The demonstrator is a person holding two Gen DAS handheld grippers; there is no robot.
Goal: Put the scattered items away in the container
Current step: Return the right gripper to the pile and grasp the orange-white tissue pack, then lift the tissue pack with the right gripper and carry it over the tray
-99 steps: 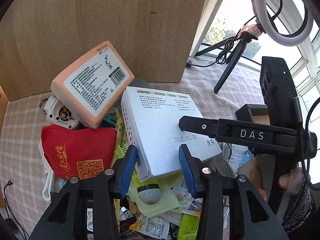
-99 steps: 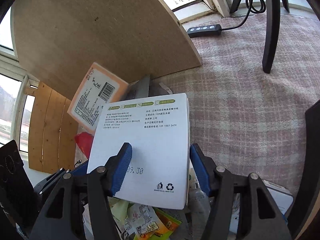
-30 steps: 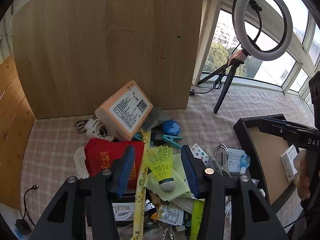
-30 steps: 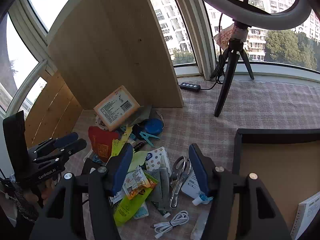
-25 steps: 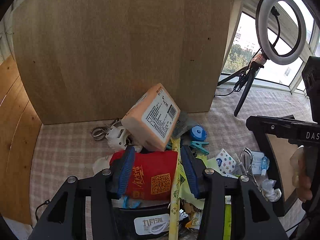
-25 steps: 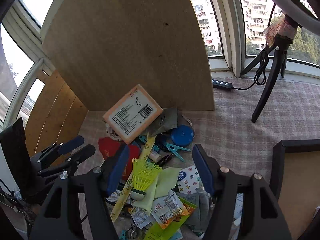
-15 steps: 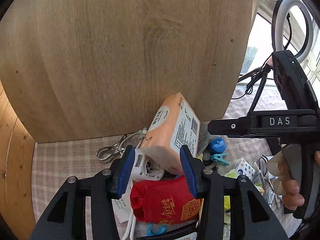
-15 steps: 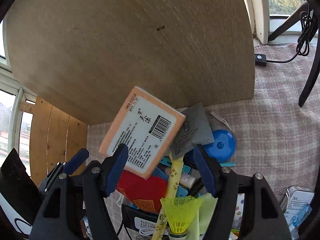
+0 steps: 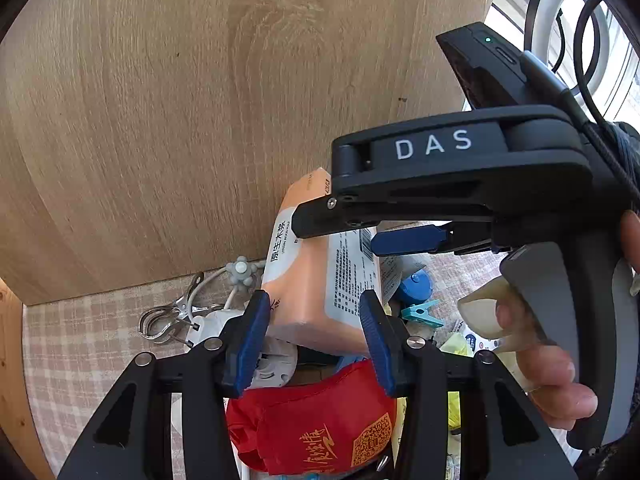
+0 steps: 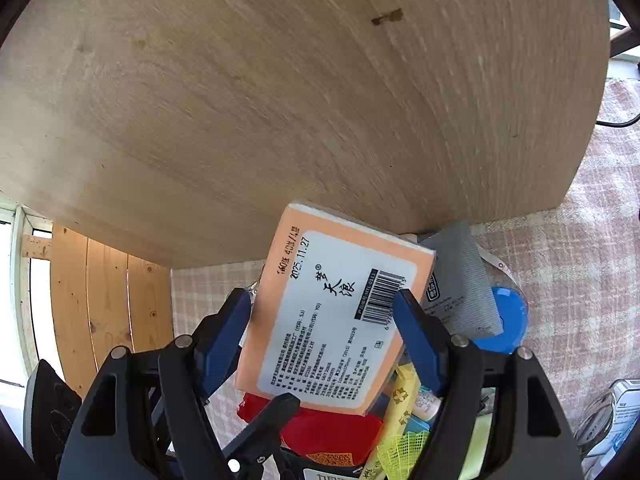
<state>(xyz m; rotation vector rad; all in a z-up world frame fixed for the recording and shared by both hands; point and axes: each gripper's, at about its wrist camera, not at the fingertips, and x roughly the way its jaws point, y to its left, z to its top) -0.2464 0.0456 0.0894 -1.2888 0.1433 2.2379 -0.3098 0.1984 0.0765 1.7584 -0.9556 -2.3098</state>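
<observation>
Right wrist view: the right gripper (image 10: 324,328) is straddling the peach-orange soft pack of tissues with a white printed label (image 10: 332,320), its jaws opening wide, a blue pad on each long side and not visibly pressing, so nothing held yet. Likely widening to clear the pack's broad face.

The pack is leaning tilted, top edge against the upright light wood panel (image 10: 280,100), lower end sitting on the clutter pile, probably why both tools are coming at it from above.

Left gripper (image 9: 310,328) is framing the same pack at its lower end, jaws partly open, pads close beside it; contact can't be confirmed.

Around the pack:
- red cloth pouch with gold print (image 9: 316,428) under its lower end
- white plastic fan-like gadget (image 9: 260,352) beside it, metal clips (image 9: 160,320) just beyond
- grey foil sachet (image 10: 456,284) and round blue plastic cap (image 10: 504,328) on its other side
- yellow shuttlecock (image 10: 400,448) below.

In the way: the panel right behind the pack, and the two grippers crowding each other. Container isn't in view. The checked cloth bench (image 10: 580,260) is carrying everything.
</observation>
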